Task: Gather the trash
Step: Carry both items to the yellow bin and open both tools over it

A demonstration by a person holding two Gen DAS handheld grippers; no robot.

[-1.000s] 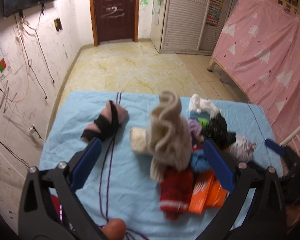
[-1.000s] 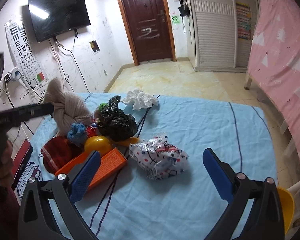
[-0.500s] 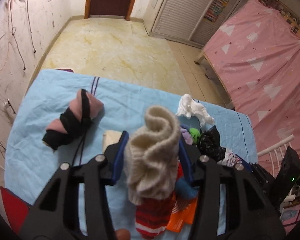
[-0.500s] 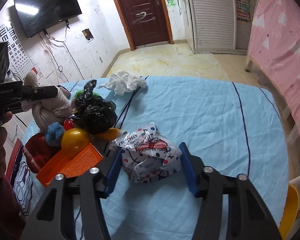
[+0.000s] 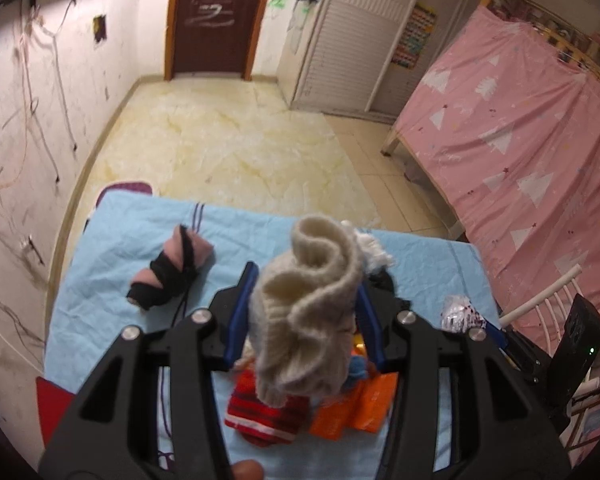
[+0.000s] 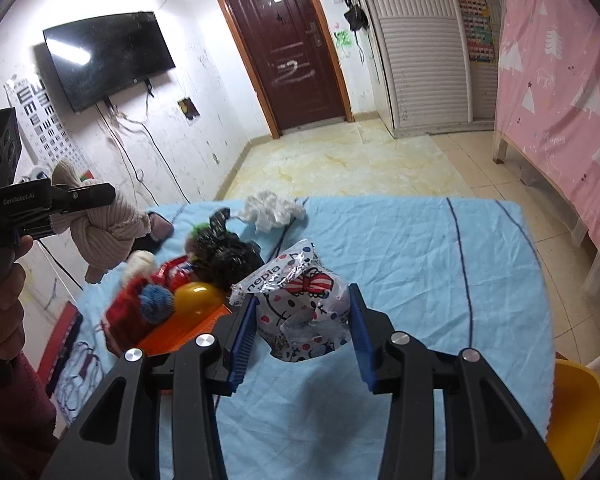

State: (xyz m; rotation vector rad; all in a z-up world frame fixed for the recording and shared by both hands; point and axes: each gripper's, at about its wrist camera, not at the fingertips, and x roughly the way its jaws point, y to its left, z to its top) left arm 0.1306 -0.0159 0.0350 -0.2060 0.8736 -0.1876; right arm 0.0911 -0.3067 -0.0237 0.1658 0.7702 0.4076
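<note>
My left gripper [image 5: 305, 280] is shut on a cream knitted bundle [image 5: 308, 312] and holds it clear above the blue cloth table [image 5: 112, 240]; the right wrist view shows the same bundle [image 6: 104, 236] hanging from that gripper [image 6: 108, 196]. The jaws of my right gripper [image 6: 303, 296] are closing, and its blue pads press both sides of a crumpled patterned wrapper [image 6: 300, 304]. Between the two lie a black plastic bag [image 6: 228, 256], a white crumpled tissue [image 6: 272, 212], a yellow ball [image 6: 196, 298], an orange box [image 6: 192, 332] and a red knitted piece [image 6: 128, 312].
A pink and black sock roll [image 5: 172, 268] lies at the table's far left. A yellow chair [image 6: 572, 408] stands off the near right corner. A pink-draped bed [image 5: 520, 160] fills the right side of the room. A person's hand [image 6: 4, 320] holds the left gripper's handle.
Both grippers went from wide open to shut, the left on the cream bundle, the right on the patterned wrapper. The left one then rose with the bundle off the pile.
</note>
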